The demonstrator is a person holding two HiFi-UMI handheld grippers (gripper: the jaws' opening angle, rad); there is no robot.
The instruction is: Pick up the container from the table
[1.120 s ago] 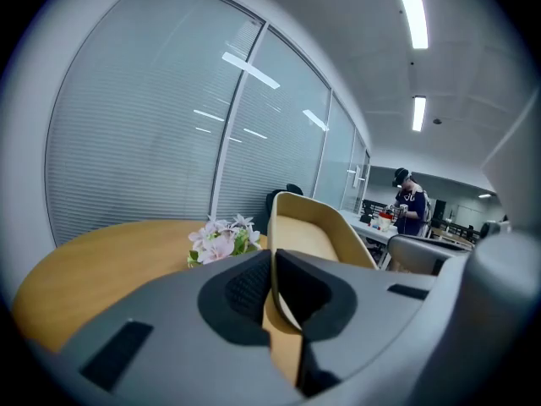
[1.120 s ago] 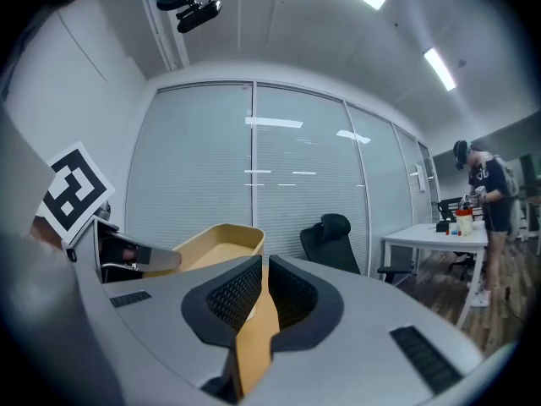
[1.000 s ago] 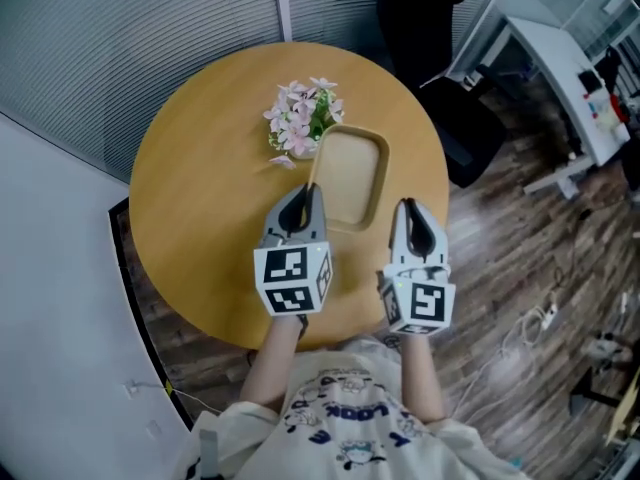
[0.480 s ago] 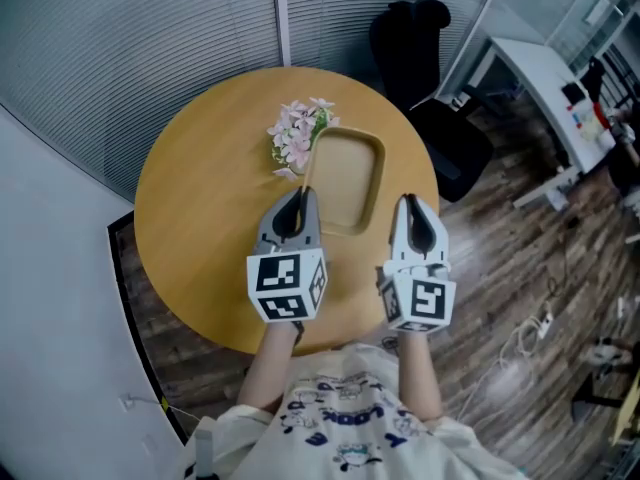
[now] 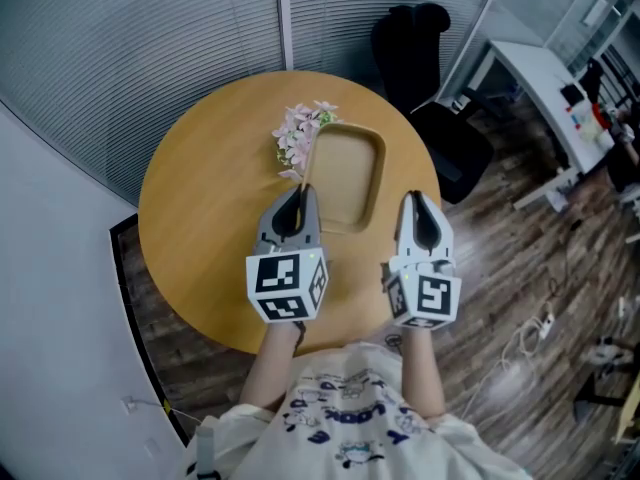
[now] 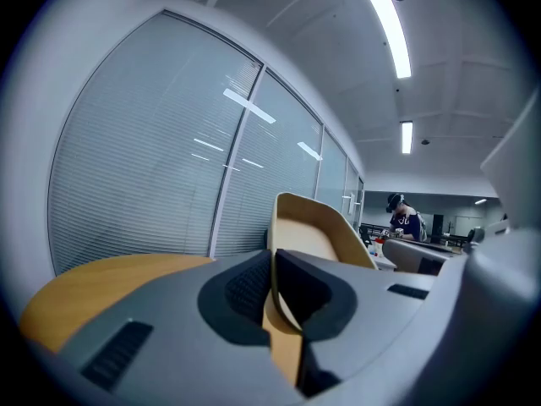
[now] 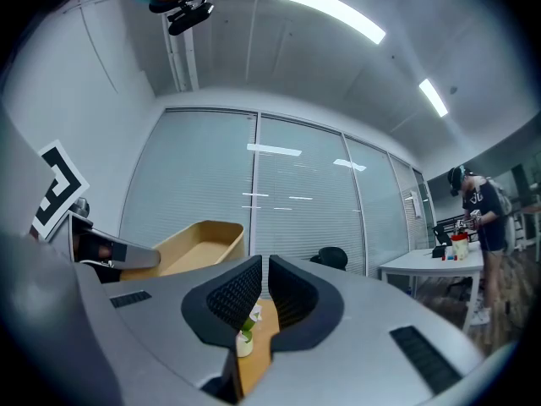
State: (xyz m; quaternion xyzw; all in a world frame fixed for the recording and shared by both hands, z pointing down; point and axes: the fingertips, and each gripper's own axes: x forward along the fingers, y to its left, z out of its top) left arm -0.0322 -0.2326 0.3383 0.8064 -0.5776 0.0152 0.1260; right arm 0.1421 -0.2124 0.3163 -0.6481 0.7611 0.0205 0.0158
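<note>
Little has changed over the last second: the right gripper (image 7: 265, 271) has edged slightly right, while the left gripper (image 6: 272, 265) sits where it was, at the container's near left corner. Its jaws are clamped on the thin left wall of the container (image 5: 350, 173), with the rim standing up between the ribbed pads (image 6: 243, 290). The right gripper's jaws are drawn narrow, with only a slit between them and nothing in it. It hangs to the right of the container, apart from it.

The container is a tan, round-cornered tray at the middle of the round table (image 5: 200, 218), its long side running near to far. It is empty, the floor bare. Pink flowers (image 5: 298, 138) stand just beside its far left corner.

I judge the grasp made and the lift just starting; whether the base has left the wood I cannot tell. Next comes a straight, level raise. A one-sided pinch may let the tray sag, and its far corner could brush the flowers.
</note>
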